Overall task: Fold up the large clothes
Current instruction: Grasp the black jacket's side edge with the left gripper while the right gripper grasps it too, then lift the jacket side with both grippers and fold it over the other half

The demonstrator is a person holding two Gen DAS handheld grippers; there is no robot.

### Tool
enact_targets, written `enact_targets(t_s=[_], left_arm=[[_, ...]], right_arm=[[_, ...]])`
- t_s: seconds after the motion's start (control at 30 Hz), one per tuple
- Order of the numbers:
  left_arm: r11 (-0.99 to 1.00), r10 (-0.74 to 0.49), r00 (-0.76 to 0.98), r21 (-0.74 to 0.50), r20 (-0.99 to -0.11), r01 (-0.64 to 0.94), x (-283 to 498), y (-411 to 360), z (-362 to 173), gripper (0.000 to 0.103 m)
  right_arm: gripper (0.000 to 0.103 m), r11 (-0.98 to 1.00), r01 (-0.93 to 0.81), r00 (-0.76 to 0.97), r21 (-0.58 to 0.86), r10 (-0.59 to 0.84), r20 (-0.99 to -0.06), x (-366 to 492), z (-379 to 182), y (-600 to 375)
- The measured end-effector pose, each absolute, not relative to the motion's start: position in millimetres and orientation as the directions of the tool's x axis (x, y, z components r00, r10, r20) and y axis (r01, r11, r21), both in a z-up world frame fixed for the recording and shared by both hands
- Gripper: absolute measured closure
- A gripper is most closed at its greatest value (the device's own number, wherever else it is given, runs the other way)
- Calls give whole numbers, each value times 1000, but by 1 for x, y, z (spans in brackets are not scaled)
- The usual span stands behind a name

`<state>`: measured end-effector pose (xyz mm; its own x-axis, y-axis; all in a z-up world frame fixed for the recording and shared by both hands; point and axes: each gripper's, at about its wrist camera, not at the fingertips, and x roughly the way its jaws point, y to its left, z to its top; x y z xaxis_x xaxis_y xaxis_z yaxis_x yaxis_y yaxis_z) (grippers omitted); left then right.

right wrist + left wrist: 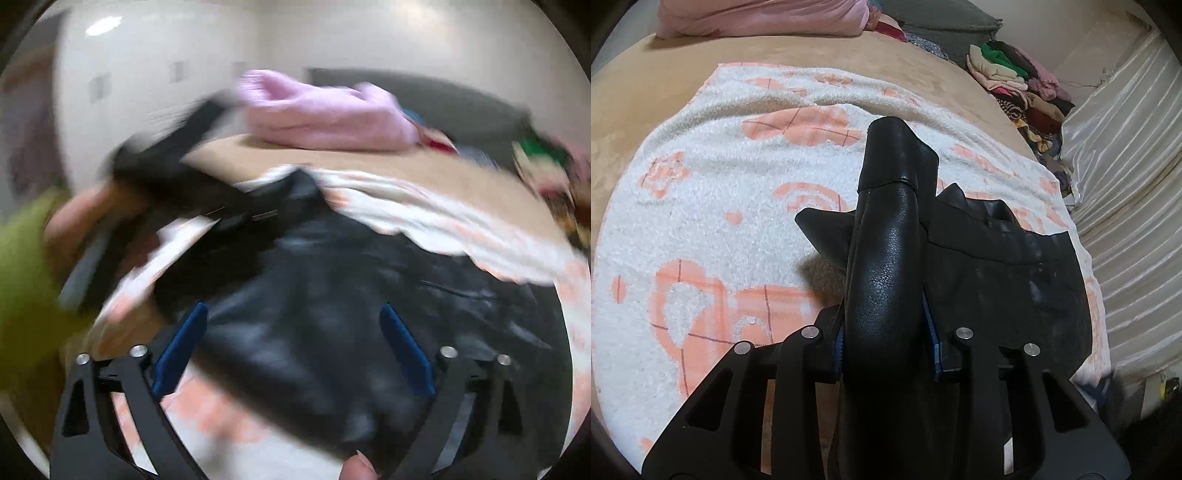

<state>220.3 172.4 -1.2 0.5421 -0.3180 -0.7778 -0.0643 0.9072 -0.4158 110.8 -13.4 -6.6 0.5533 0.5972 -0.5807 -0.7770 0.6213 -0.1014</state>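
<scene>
A black leather jacket [1008, 280] lies on a white towel with orange shapes [713, 206] spread over the bed. My left gripper [886, 343] is shut on the jacket's sleeve [886, 240], which stands up between the blue pads and points away from me. In the blurred right wrist view the jacket [332, 288] lies under my right gripper [291, 343], which is open, its blue pads wide apart above the leather. The left gripper [173, 173] and the hand holding it show at the left of that view.
A tan bedcover [646, 85] lies under the towel. A pink bundle [761, 18] and a grey pillow [945, 22] lie at the far end. A stack of folded clothes [1015, 77] sits at the far right. A pale striped sheet [1126, 158] lies along the right.
</scene>
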Motion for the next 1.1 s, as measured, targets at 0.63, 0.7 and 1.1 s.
enact_targets(t_s=[0.63, 0.7, 1.1], left_arm=[[919, -344, 595, -391, -727, 53, 225, 132, 67, 82], [920, -349, 603, -384, -718, 75, 230, 118, 78, 80], [914, -402, 608, -344, -684, 216, 255, 15, 114, 58]], right_arm=[[78, 716, -606, 780, -347, 450, -436, 110, 9, -11], [80, 739, -592, 789, -321, 450, -419, 114, 20, -26], [84, 873, -483, 824, -65, 428, -371, 120, 36, -119]])
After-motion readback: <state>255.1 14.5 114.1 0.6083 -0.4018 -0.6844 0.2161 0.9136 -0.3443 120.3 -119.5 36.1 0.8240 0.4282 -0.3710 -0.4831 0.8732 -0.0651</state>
